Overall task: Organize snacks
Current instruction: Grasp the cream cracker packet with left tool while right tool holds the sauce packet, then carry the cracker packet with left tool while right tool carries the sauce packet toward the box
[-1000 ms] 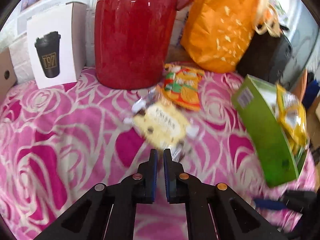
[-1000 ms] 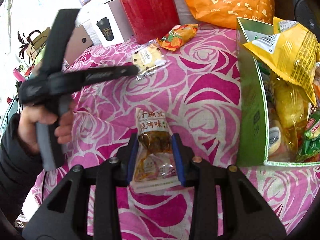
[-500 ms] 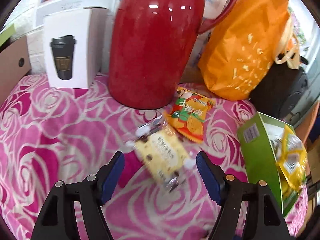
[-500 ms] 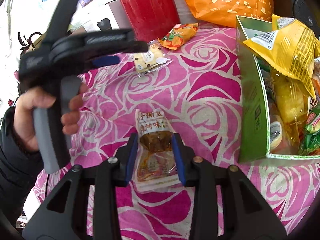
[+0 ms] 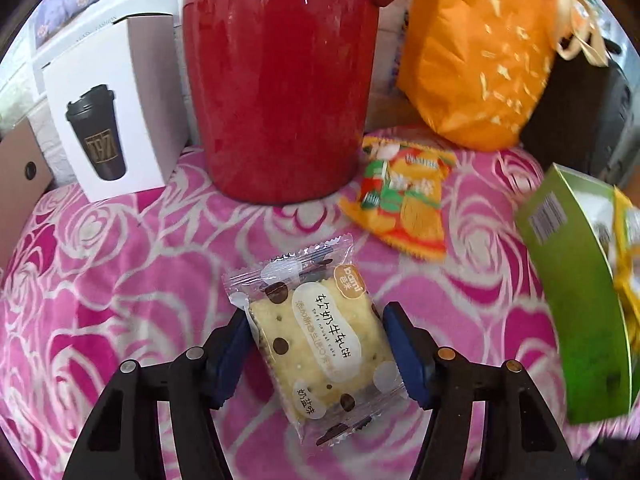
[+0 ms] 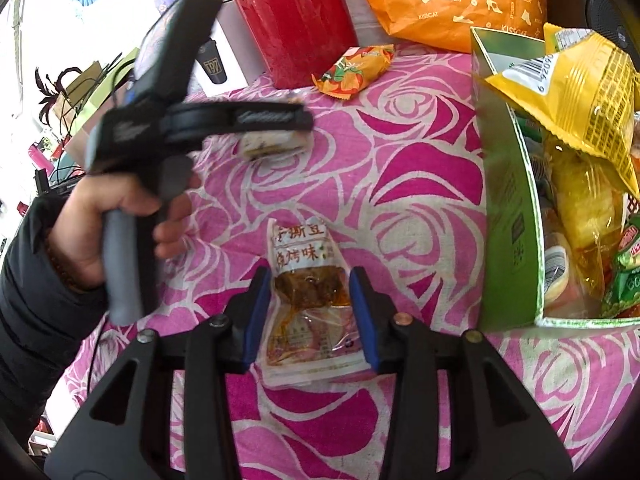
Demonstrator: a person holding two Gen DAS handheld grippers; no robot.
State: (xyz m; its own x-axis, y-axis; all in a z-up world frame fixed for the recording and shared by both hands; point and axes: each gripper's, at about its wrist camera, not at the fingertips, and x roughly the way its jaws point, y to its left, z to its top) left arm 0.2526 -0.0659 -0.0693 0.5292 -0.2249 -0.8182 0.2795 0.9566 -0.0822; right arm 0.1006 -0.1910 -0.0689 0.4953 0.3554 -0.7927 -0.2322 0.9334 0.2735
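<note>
A clear cracker packet [image 5: 320, 344] with brown dots lies on the pink rose cloth [image 5: 120, 280]. My left gripper [image 5: 316, 316] straddles it, its jaws closing, the blue pads just beside the wrapper's edges. In the right wrist view the left gripper [image 6: 288, 120] hovers over the same packet [image 6: 264, 146]. A brown sauce pouch [image 6: 300, 248] lies between the pads of my right gripper [image 6: 310, 280], whose jaws are opening. An orange snack packet [image 5: 404, 204] lies by the flask. The green box [image 6: 508, 208] at right holds several snacks.
A red flask [image 5: 280, 80], a white box with a cup picture [image 5: 108, 120] and an orange bag [image 5: 480, 48] stand along the back. A yellow bag [image 6: 572, 80] sticks out of the green box. A person's hand [image 6: 120, 216] in a dark sleeve holds the left gripper.
The left gripper went from shut to wide open, moved forward over the cracker packet, then narrowed around it. The right gripper's jaws have spread slightly around the pouch.
</note>
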